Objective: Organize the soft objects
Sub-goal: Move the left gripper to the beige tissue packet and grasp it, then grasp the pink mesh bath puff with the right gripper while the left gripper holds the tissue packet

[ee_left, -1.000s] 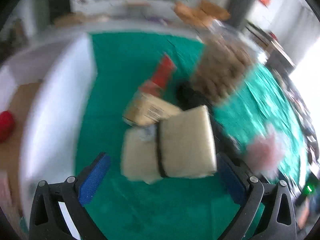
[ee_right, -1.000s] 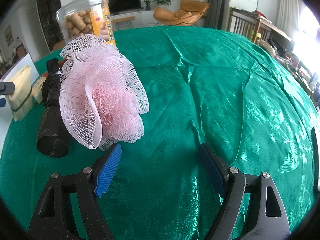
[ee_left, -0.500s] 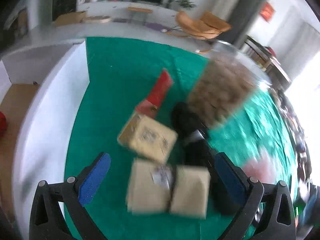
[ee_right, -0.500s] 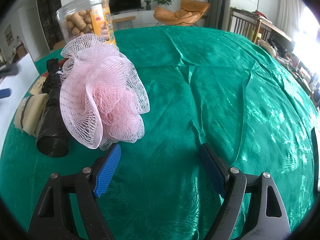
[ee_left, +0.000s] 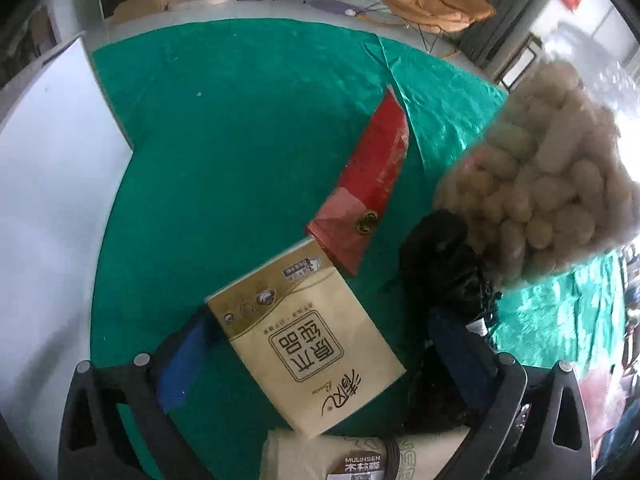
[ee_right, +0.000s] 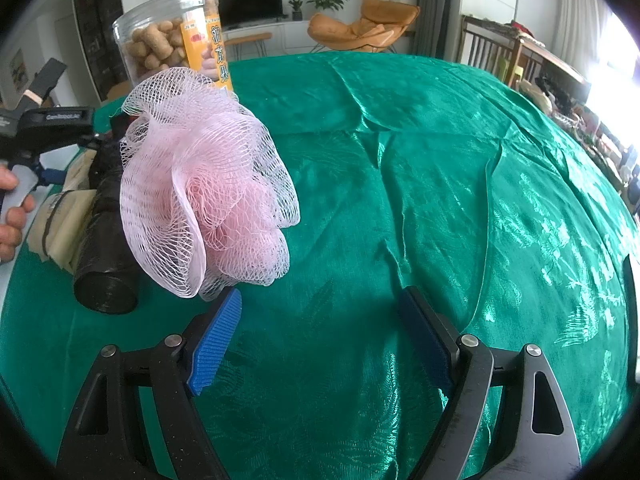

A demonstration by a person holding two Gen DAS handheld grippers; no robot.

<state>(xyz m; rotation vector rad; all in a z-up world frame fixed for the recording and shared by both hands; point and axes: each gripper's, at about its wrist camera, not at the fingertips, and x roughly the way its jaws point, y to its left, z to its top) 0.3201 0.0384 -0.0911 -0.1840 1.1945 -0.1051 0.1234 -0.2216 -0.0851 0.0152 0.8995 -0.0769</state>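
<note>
Lowered closer since before, left gripper is straddling the tissue pack, spread; right gripper is gaping beside the pink loofah

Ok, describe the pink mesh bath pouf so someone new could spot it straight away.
On the green tablecloth, look just in front of the clear snack jar and right of the black roll. The pink mesh bath pouf is the only pale pink, frilly netted ball there.

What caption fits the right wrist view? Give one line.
Open right gripper hovers over green tablecloth, just beside a pink mesh bath pouf.
</note>
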